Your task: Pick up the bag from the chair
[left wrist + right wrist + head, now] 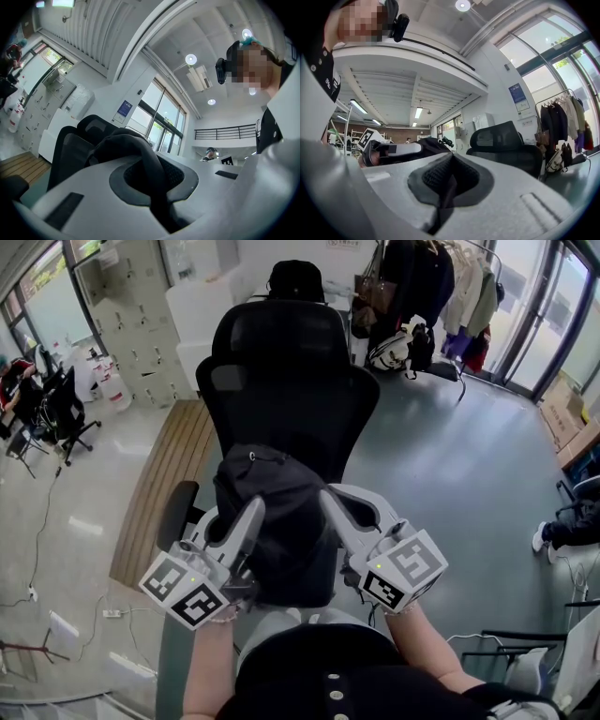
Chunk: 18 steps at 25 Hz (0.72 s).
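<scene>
The black bag (pixel 272 512) hangs in front of the black mesh office chair (pixel 281 362), held between my two grippers. My left gripper (pixel 255 507) is at the bag's left side, shut on a black strap (pixel 145 159) that runs up between its pads (pixel 183 176) to the bag. My right gripper (pixel 330 495) is at the bag's right side, its jaws together with a thin dark strip of the bag pinched in the seam (pixel 447 183). In the right gripper view the bag (pixel 429 143) shows to the left and the chair (pixel 501 140) to the right.
A wooden bench (pixel 169 484) runs along the chair's left. A clothes rack (pixel 422 287) with coats and bags stands at the back right. Another office chair (pixel 66 409) and a desk stand far left. Cables (pixel 37 521) lie on the floor at the left.
</scene>
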Motion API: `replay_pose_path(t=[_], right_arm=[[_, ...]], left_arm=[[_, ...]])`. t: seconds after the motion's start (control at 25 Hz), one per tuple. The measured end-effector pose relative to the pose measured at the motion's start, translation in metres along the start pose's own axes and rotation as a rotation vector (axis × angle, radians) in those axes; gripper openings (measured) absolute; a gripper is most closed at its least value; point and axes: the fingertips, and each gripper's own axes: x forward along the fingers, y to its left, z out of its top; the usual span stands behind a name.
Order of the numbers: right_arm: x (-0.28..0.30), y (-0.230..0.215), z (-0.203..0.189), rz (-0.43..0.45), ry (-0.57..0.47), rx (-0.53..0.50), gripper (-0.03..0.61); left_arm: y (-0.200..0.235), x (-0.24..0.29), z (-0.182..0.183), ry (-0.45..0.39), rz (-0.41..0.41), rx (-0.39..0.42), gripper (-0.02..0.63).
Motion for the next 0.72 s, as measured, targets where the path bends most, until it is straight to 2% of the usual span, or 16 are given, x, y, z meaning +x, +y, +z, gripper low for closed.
replay_pose_path(t=[0.24, 0.48, 0.72], right_arm=[[-0.003, 0.001, -0.009, -0.01, 0.026, 0.005, -0.003], [-0.001, 0.001, -0.014, -0.005, 0.05, 0.013, -0.003], [0.001, -0.002, -0.019, -0.022, 0.046, 0.019, -0.003]], left_arm=[[0.0, -0.005, -0.008, 0.025, 0.006, -0.015, 0.04], [0.009, -0.004, -0.011, 0.015, 0.025, -0.054, 0.04], [0.009, -0.001, -0.012, 0.019, 0.011, -0.044, 0.04]])
